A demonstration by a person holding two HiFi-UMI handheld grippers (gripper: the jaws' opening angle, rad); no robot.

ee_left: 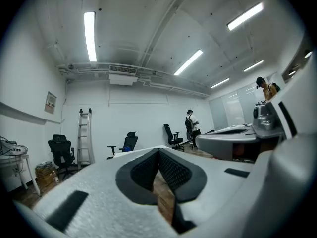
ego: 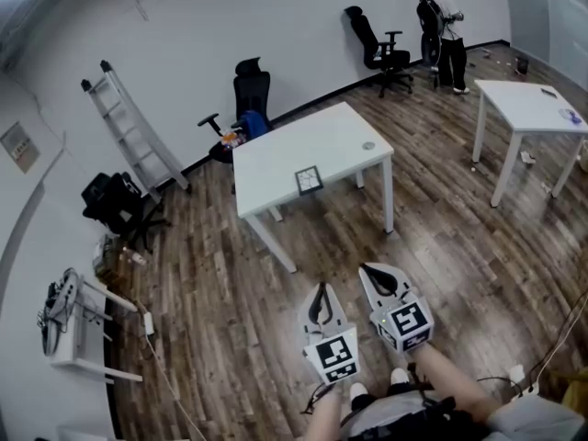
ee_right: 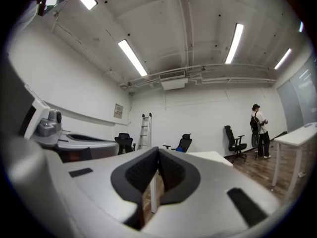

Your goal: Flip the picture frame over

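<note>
While well apart from picture frame (ego: 309,179) on table (ego: 276,154), risks shoving it off near edge unless opened first (left gripper (ego: 322,289), right gripper (ego: 369,271) both closed, empty).

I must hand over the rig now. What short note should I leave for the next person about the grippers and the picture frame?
Left gripper: jaws shut, empty, held level in front of the body.
Right gripper: the same.
Small dark-edged square picture frame: lies flat near the front edge of the white rectangular table, well ahead of both grippers.
Done: nothing; the frame is untouched.
Left: approach the table, grasp the frame, flip it over.
</note>
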